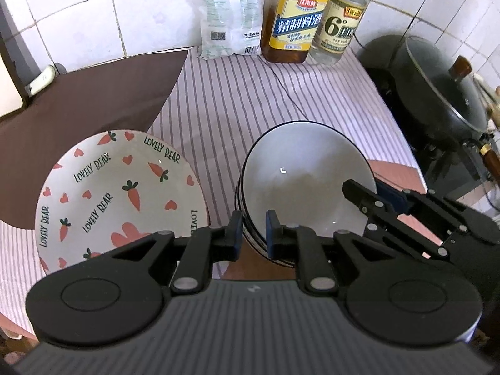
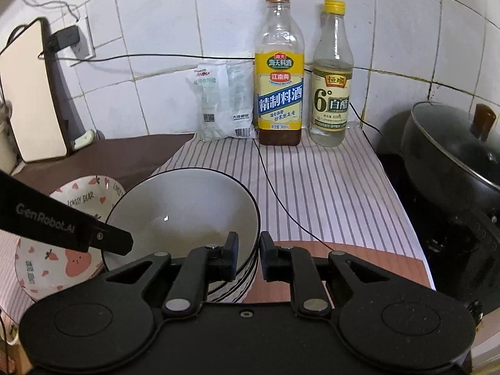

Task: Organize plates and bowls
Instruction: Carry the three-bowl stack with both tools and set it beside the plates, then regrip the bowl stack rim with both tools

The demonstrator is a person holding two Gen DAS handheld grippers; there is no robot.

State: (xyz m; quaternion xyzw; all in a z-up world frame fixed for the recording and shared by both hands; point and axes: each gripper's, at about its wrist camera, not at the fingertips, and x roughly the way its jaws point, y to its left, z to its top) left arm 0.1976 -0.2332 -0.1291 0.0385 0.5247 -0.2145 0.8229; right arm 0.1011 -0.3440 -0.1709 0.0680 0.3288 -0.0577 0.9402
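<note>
The bowl stack (image 1: 300,193) hangs tilted just right of the carrot plate (image 1: 118,193). My left gripper (image 1: 253,234) and right gripper (image 2: 249,257) each pinch its rim, nearly closed. I should keep both grips level so nothing slips.

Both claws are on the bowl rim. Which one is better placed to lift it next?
Probably the left claw: its jaws straddle the near rim of the bowl squarely. The right claw straddles the far rim, leaning in.

My left gripper (image 1: 253,232) is nearly closed, pads either side of a rim. My right gripper (image 2: 249,254) grips likewise.
</note>
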